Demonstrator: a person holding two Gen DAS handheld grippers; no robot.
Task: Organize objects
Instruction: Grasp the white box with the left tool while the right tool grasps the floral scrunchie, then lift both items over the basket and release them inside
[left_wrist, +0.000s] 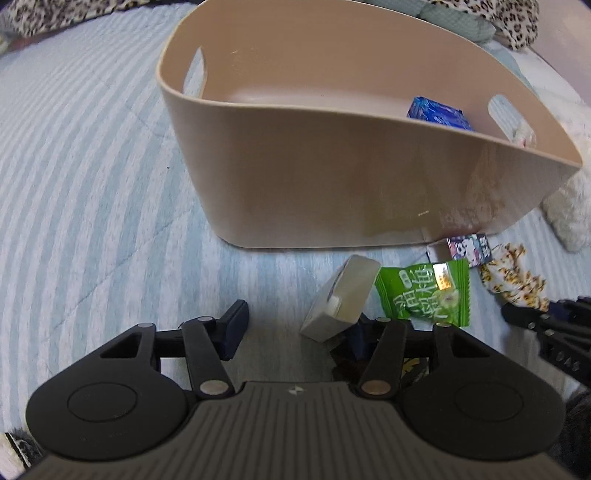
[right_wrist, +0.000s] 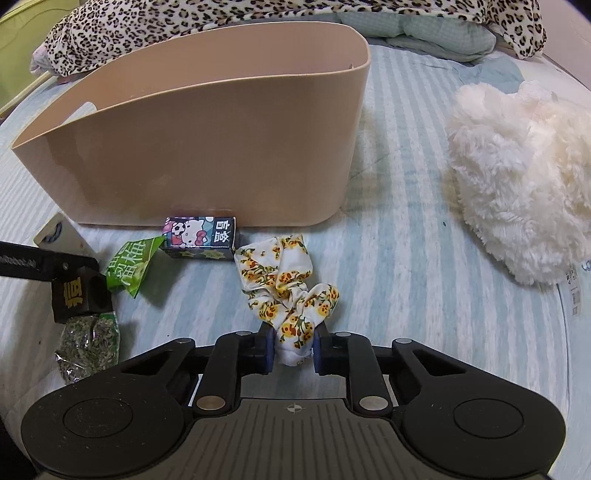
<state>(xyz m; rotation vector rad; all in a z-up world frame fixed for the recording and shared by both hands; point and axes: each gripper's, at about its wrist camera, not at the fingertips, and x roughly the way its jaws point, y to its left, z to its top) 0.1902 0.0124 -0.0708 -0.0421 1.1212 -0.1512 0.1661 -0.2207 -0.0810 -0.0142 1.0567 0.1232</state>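
Note:
A tan plastic bin (left_wrist: 369, 177) stands on the striped bed, also in the right wrist view (right_wrist: 207, 155); a blue packet (left_wrist: 439, 112) lies inside it. My left gripper (left_wrist: 295, 328) is open, with a small grey-white box (left_wrist: 341, 295) leaning by its right finger. A green candy packet (left_wrist: 424, 291) lies beside it. My right gripper (right_wrist: 293, 349) is shut on a floral scrunchie (right_wrist: 288, 288). A Hello Kitty box (right_wrist: 201, 236) sits at the bin's base.
A fluffy white plush (right_wrist: 517, 177) lies to the right. Leopard-print fabric (right_wrist: 221, 18) lies behind the bin. A foil packet of dried greens (right_wrist: 88, 343) and the green candy packet (right_wrist: 129, 266) lie left, by the left gripper's finger (right_wrist: 74, 291).

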